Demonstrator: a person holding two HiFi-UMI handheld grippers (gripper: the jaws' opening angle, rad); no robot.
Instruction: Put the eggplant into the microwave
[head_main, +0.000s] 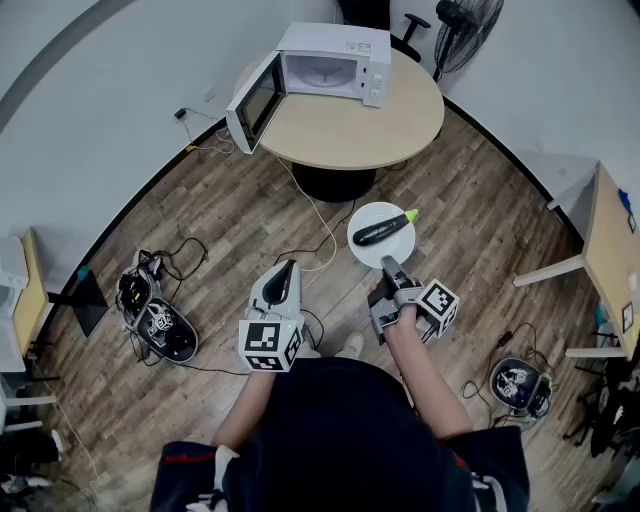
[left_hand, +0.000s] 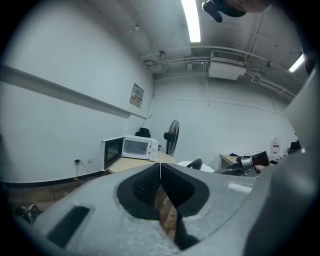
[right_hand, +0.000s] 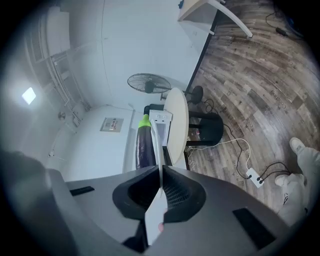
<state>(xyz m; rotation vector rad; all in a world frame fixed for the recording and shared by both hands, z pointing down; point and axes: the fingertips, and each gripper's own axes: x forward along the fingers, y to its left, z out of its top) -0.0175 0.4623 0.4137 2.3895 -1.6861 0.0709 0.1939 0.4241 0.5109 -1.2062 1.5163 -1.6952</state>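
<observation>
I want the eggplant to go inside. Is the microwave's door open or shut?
Open. The door of the microwave stands swung out to the left in the head view, and the white inside shows.

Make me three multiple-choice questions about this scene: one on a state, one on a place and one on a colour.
1. The microwave door is:
A. shut
B. open
C. missing

2. The eggplant lies:
A. inside the microwave
B. on the floor
C. on the white plate

3. The eggplant's stem end is:
A. bright green
B. red
C. white

Answers:
1. B: the door stands swung out from the microwave's front, and the cavity is showing.
2. C: the eggplant rests on the plate, and the jaws of the right gripper are clamped on the plate's rim.
3. A: the tip beyond the dark purple body is bright green in both the head view and the right gripper view.
</observation>
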